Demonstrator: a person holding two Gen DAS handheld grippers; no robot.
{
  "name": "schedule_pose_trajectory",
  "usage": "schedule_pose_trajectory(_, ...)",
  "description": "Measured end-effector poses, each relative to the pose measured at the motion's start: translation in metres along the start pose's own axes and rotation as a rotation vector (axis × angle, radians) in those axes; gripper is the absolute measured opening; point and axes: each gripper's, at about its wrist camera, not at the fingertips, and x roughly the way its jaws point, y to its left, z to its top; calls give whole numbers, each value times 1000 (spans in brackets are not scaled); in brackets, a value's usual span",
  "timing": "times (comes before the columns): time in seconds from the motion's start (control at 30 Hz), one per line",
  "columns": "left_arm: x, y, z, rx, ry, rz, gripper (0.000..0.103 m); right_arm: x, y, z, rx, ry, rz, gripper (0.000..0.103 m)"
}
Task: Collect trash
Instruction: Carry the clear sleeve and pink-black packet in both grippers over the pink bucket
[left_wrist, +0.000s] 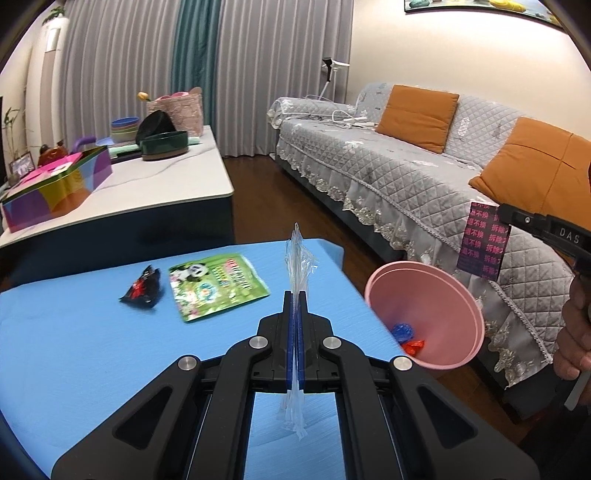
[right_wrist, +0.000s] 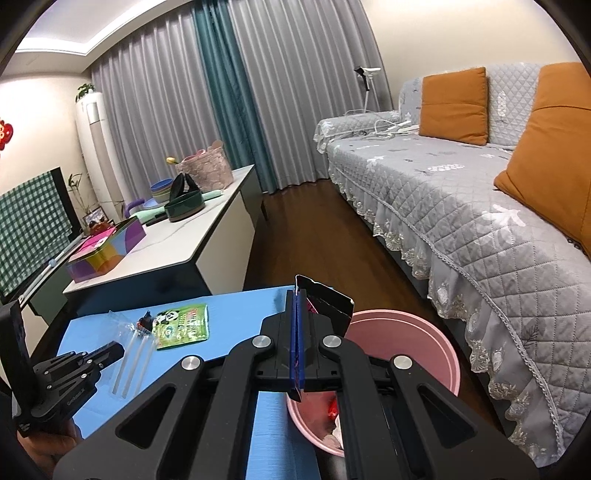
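The blue tabletop (left_wrist: 92, 350) carries two low obstacles near its far middle: a crumpled black-and-red wrapper (left_wrist: 142, 290) and, just beside it, a flat green panda-print pouch (left_wrist: 218, 291); the surface around and in front of both is bare and passable. Off the table's right edge stands the round pink plastic bin (right_wrist: 439, 347), mouth open, with small wrappers lying at its bottom. Beyond the bin, a strip of dark wood floor (right_wrist: 306, 236) runs clear between the white-topped cabinet (right_wrist: 207, 240) and the grey quilted sofa (right_wrist: 461, 206), which closes off the right side. The cabinet top is crowded with a multicoloured tin box (left_wrist: 55, 188) and stacked bowls (left_wrist: 125, 129).
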Motion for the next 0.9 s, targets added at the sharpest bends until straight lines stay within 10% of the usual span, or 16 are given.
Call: schedule_pose_trajectory(0.9,74,-110,33,68,35,-171,1,12,-53,15,82,-10,-96,1)
